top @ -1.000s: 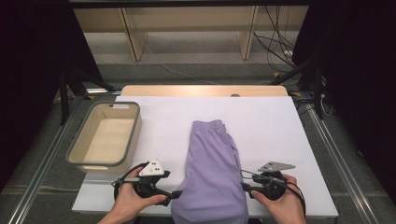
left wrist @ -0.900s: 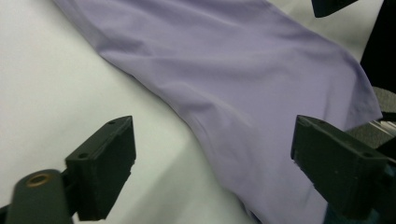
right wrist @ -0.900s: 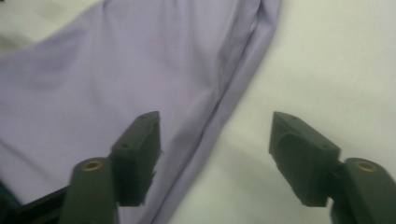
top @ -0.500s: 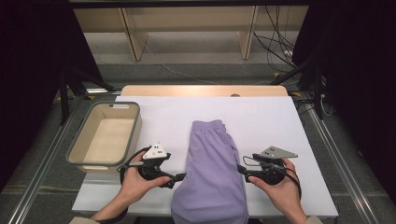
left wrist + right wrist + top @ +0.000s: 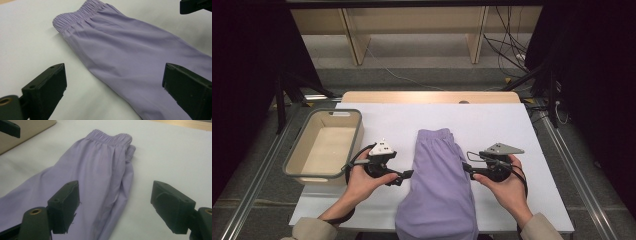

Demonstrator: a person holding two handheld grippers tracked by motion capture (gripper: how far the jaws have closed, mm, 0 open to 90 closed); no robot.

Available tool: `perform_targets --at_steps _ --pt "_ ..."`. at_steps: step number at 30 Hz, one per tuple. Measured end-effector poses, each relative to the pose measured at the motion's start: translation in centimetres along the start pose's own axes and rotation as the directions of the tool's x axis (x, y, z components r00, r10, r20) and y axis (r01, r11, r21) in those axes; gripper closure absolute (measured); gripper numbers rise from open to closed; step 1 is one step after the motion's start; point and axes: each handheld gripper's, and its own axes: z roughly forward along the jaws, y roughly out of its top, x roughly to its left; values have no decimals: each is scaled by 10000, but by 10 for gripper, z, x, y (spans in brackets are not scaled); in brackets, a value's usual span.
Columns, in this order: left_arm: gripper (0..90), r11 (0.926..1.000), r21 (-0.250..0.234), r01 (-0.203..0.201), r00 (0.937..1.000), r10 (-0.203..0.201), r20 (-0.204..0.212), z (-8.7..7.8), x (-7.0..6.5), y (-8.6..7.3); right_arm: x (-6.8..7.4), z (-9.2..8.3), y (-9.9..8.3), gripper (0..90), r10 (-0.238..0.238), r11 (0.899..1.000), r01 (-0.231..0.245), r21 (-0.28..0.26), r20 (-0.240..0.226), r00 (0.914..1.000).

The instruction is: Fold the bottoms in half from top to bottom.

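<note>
Hand-held grippers (image 5: 407,175) beside bare-bottomed bin (image 5: 292,165)

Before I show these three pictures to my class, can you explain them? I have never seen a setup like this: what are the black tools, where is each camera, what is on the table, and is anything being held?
No machine is at work here: a person holds a hand tool with two black jaws in each hand. The high view looks down from above the person's side of the table, which has a white cover. In it the left gripper and the right gripper sit on either side of a folded pair of lilac trousers, its elastic waistband at the far end. A beige tub, nothing in it, stands at the left. The other two pictures come from small cameras riding on the tools, each looking along its own jaws at the trousers. Both sets of jaws have just been opening and stand wide apart. Nothing is held; the trousers lie free on the table.
</note>
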Motion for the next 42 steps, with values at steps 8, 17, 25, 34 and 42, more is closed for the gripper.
perform_targets --at_steps 8,17,25,34,42 --pt "72 9999 82 81 9997 -79 -232 14 13 20 -7 19 21 241 139 9999 -138 -102 81 9999" --pt "100 9992 257 294 9985 -281 -472 36 28 39 -15 43 39 251 262 9996 -261 -82 138 9996" --pt "165 9942 602 894 9929 -842 -844 66 49 48 -22 74 54 263 417 9984 -428 362 293 9987" --pt "222 9819 1054 1571 9828 -1450 -1144 94 66 52 -29 113 63 290 708 9924 -757 973 530 9961" --pt "273 9696 1196 2137 9720 -1987 -1259 112 70 51 -35 136 59 323 1000 9837 -1102 1422 771 9920"
